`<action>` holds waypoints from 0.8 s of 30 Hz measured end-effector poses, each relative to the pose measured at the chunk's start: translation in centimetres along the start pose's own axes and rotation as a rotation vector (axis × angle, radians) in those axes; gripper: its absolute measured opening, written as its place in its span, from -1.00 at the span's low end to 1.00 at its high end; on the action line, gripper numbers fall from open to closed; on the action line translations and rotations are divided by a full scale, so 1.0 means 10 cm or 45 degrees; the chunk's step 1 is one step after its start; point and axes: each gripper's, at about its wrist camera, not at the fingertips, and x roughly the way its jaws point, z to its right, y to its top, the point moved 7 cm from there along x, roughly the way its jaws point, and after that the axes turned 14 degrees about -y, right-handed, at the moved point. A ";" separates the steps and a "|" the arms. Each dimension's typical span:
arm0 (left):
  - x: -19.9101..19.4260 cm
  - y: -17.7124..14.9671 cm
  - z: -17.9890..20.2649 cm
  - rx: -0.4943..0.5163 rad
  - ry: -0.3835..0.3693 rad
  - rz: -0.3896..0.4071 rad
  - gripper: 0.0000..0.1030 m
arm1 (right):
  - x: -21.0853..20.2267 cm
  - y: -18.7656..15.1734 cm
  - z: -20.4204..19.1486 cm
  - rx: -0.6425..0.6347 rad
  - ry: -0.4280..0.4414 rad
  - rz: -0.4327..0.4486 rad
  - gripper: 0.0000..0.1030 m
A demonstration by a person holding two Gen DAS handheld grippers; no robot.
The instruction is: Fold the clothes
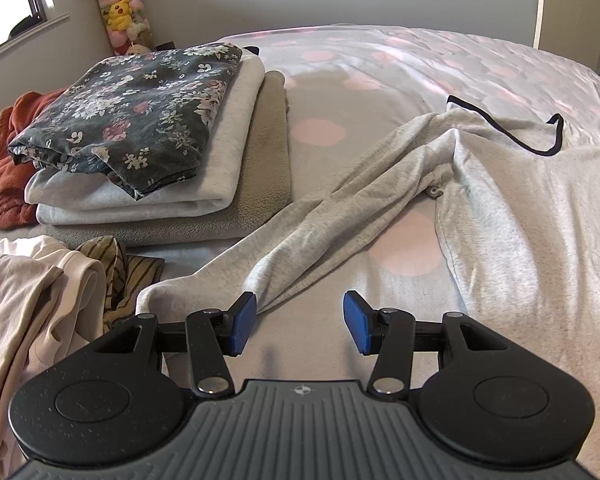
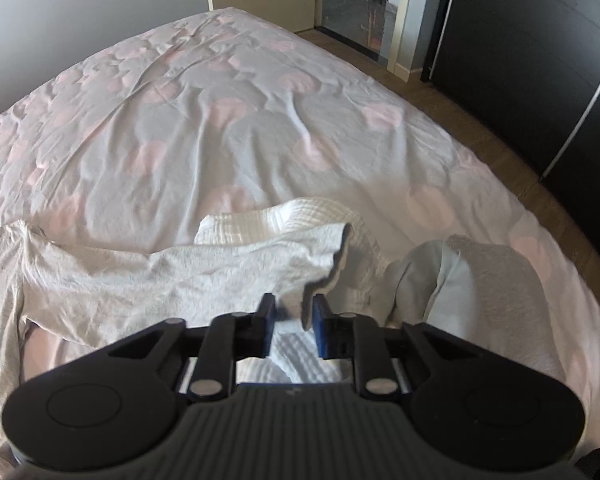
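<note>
**Grey top spread on the bed, sleeve running toward my left tool**

The light grey marl knit top with black neck trim (image 1: 520, 216) lies spread on the pink-dotted bed cover (image 1: 380, 68), not folded. Its body is to the right in the left wrist view. One long sleeve (image 1: 300, 216) runs diagonally from the shoulder down to the near edge of the bed, and the cuff end lies just ahead of my left tool (image 1: 298, 322). So the sleeve's long axis points nearly straight at that tool, slightly left of centre. The left tool is released: blue pads wide apart, nothing between them. The left pad is touching or just above the sleeve edge; I can't tell which.

My right tool (image 2: 294, 320) sits by the top's other side, near the right edge of the bed. A raised flap of the grey fabric (image 2: 324, 256) hangs right in front of the gap. The pads are partway closed with a gap showing, and I can't tell if cloth is pinched; probably not.

A white waffle-weave cloth (image 2: 292, 216) lies under and behind that flap, and a pale blue-grey garment (image 2: 460, 280) just to its right.

At the far left corner there's a folded stack w/ a dark floral piece on top (image 1: 140, 120).

My read: the left tool is nearer the sleeve, so it'd take the cuff and carry it across the body.
</note>
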 end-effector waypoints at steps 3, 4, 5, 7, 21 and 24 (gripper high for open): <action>-0.01 0.00 0.01 0.002 -0.010 0.004 -0.10 | -0.04 0.05 0.07 0.010 -0.027 0.018 -0.92; -0.01 0.00 0.01 0.000 -0.010 0.003 -0.11 | -0.04 0.03 0.09 0.014 -0.028 0.013 -0.92; 0.00 0.00 0.01 -0.001 -0.010 0.002 -0.10 | -0.04 0.01 0.10 0.018 -0.030 0.009 -0.92; 0.00 0.00 0.00 -0.006 -0.011 0.001 -0.10 | -0.04 -0.02 0.13 0.026 -0.032 -0.001 -0.92; -0.10 0.33 0.18 0.027 -0.190 0.045 -0.10 | -0.67 -0.09 -0.14 0.010 0.031 0.296 -0.27; -0.01 0.58 0.23 0.078 -0.236 0.079 -0.10 | -0.78 -0.18 -0.54 -0.053 0.159 0.328 -0.25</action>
